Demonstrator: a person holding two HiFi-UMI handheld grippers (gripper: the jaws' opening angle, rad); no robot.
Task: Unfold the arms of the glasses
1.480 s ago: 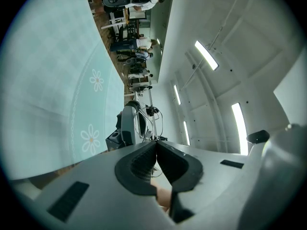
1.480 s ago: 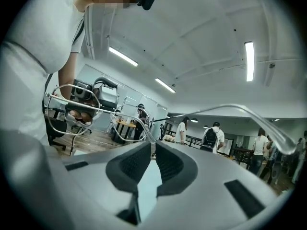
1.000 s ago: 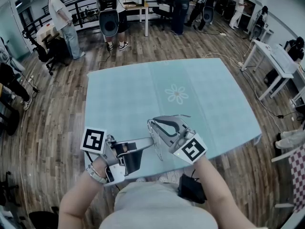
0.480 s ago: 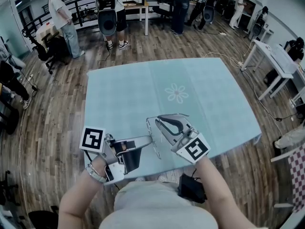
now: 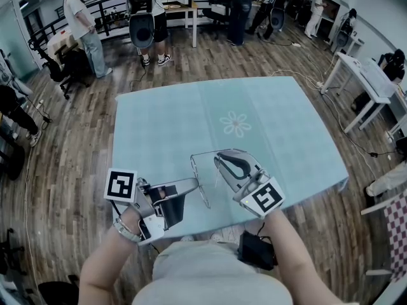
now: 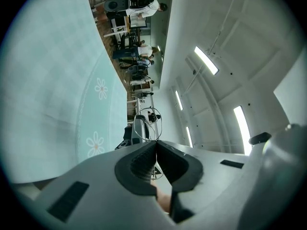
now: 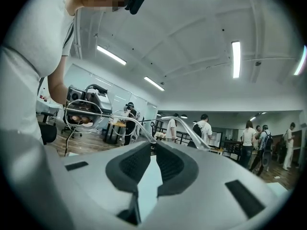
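Your left gripper (image 5: 193, 184): jaws pinched together on the glasses (image 5: 203, 194), above the near edge of the table (image 5: 178, 119). Glasses: clear-framed, held clear of the cloth between your two grippers, lenses nearer the left one. Your right gripper (image 5: 220, 160): jaws narrow, clamped on a thin arm of the glasses, just beside the left gripper.
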